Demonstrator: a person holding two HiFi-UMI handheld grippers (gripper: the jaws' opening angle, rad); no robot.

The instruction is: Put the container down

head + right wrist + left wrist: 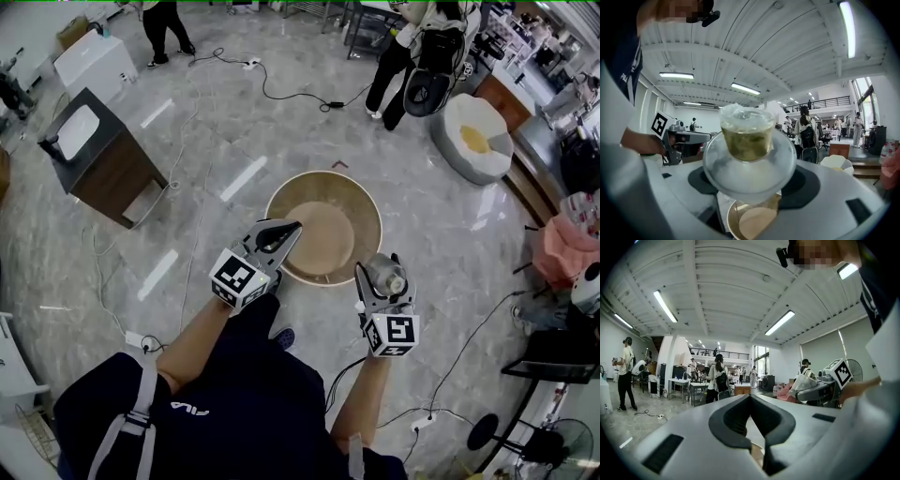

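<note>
A clear lidded container [386, 276] with greenish contents is held tilted in my right gripper [380, 273], which is shut on it. In the right gripper view the container [747, 139] fills the middle between the jaws of the right gripper [749, 187]. A round wooden basin [323, 176] stands on the floor just ahead of both grippers, and part of the basin [752, 223] shows under the container. My left gripper [287, 229] hovers over the basin's near left rim, jaws together and holding nothing. In its own view the left gripper [750, 401] shows its dark pads meeting.
A dark wooden cabinet [105, 157] with a white sink top stands at the left. A white cushion seat [473, 137] lies at the upper right. Cables [281, 94] run across the marble floor. People [403, 56] stand at the back. A fan [553, 442] is at the lower right.
</note>
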